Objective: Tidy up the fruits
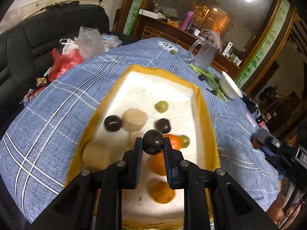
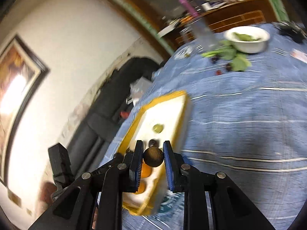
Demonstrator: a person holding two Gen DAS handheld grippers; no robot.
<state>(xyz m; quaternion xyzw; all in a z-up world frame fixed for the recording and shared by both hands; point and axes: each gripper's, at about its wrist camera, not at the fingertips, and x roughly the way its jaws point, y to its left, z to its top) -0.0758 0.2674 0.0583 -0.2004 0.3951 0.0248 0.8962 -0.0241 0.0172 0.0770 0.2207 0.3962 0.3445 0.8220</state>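
Observation:
A white foam tray with a yellow rim [image 1: 203,103] lies on the blue checked tablecloth. In it are dark round fruits [image 1: 113,123], green fruits [image 1: 161,106], oranges [image 1: 162,192] and pale round cakes [image 1: 134,119]. My left gripper [image 1: 153,142] is shut on a dark round fruit [image 1: 153,142], held above the tray's near half. My right gripper [image 2: 153,157] is shut on another dark round fruit [image 2: 153,157], held over the tray's right rim [image 2: 182,118]. The right wrist view is blurred.
A white bowl [image 1: 230,86] with greens stands at the far right, with green leaves [image 1: 211,78] and dark fruits beside it. A glass pitcher [image 1: 205,55] stands behind. Plastic bags [image 1: 76,51] lie on the black sofa to the left.

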